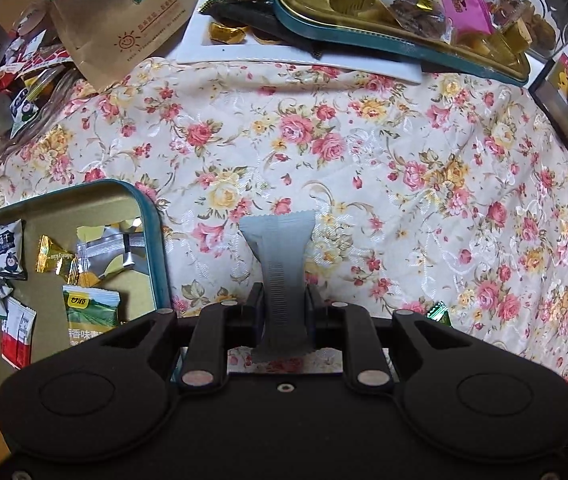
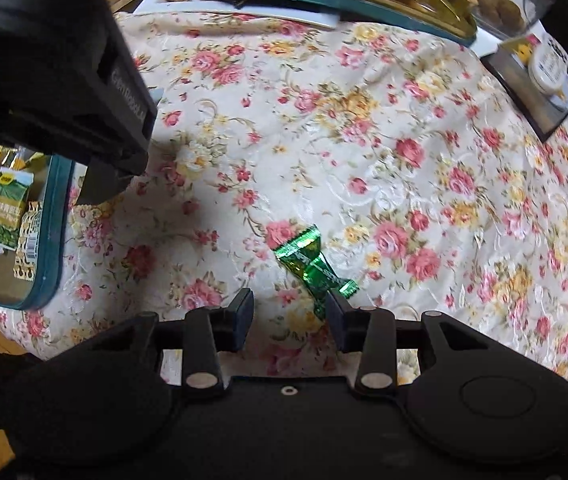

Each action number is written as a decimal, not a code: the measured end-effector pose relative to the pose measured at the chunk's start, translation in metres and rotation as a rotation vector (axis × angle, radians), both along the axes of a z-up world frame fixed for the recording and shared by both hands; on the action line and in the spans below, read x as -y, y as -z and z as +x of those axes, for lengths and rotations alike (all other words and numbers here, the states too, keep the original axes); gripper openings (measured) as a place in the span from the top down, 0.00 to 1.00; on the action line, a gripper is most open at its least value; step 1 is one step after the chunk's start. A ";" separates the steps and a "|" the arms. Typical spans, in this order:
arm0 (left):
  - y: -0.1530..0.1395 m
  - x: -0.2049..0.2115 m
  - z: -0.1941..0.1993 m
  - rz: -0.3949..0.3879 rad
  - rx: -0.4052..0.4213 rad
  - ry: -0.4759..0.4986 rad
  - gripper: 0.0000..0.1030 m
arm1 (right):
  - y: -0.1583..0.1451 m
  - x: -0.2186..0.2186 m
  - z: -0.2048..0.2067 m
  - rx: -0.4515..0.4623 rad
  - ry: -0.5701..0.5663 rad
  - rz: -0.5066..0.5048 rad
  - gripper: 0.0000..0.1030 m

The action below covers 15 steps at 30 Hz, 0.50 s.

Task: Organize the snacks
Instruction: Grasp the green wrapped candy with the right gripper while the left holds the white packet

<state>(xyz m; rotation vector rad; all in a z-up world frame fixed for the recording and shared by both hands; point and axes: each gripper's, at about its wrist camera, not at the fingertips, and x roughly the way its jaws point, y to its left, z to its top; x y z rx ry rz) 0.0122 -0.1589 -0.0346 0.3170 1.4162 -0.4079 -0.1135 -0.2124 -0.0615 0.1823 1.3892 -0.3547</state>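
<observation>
My left gripper (image 1: 284,300) is shut on a grey-silver snack packet (image 1: 282,276) and holds it above the floral cloth, just right of a teal-rimmed gold tin tray (image 1: 156,236) with several small snack packets in it. My right gripper (image 2: 289,312) is open, low over the cloth. A green candy wrapper (image 2: 309,264) lies on the cloth just ahead, touching the right fingertip (image 2: 337,312). The left gripper body (image 2: 56,68) fills the upper left of the right wrist view. A corner of the green wrapper also shows in the left wrist view (image 1: 437,314).
A second teal tin (image 1: 383,36) heaped with sweets sits on a white board (image 1: 220,52) at the back. A brown paper bag (image 1: 124,20) and clutter lie back left. A clear jar (image 1: 563,4) and a small box (image 1: 563,104) stand at the right.
</observation>
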 end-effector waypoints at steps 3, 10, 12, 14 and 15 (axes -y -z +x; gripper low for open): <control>0.002 -0.003 0.003 0.011 0.003 -0.023 0.74 | 0.007 -0.006 0.005 -0.012 -0.027 0.011 0.59; 0.001 -0.002 0.001 0.016 -0.003 -0.027 0.74 | 0.028 -0.011 0.010 -0.063 -0.060 -0.011 0.59; -0.005 -0.002 0.000 -0.002 0.001 -0.020 0.74 | 0.028 -0.003 0.010 -0.062 -0.041 0.005 0.59; -0.012 -0.004 -0.001 -0.012 0.008 -0.013 0.74 | 0.023 0.008 0.007 -0.040 -0.011 0.031 0.59; -0.014 -0.005 -0.001 -0.013 0.012 -0.010 0.74 | 0.020 0.014 0.005 -0.028 0.008 0.045 0.59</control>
